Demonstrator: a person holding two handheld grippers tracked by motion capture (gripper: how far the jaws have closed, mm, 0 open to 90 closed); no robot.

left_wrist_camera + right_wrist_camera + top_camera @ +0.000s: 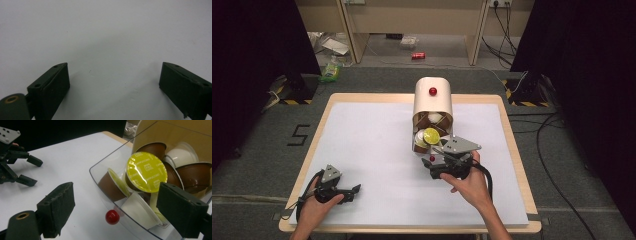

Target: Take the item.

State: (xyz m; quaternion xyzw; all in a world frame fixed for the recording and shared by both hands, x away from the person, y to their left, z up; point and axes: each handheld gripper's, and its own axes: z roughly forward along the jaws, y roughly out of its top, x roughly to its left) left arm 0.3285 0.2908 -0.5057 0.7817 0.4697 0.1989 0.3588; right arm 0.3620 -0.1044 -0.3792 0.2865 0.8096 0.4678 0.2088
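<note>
Right gripper point(116, 207) has its jaws spread wide right at the clear plastic drawer point(105, 185) of the cream capsule dispenser point(432, 100), so the yellow-lidded brown coffee capsule point(146, 171) sits just ahead of it, red knob point(112, 217) between the jaws. Left gripper point(113, 82) gapes over bare white tabletop point(100, 30).

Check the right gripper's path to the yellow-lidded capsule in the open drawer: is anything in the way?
Nothing visible blocks it. The right gripper is open, just short of the drawer's clear front wall. The yellow-lidded capsule lies on top of the pile, above that wall's rim; the red knob sits lower, on the wall's outside.
</note>
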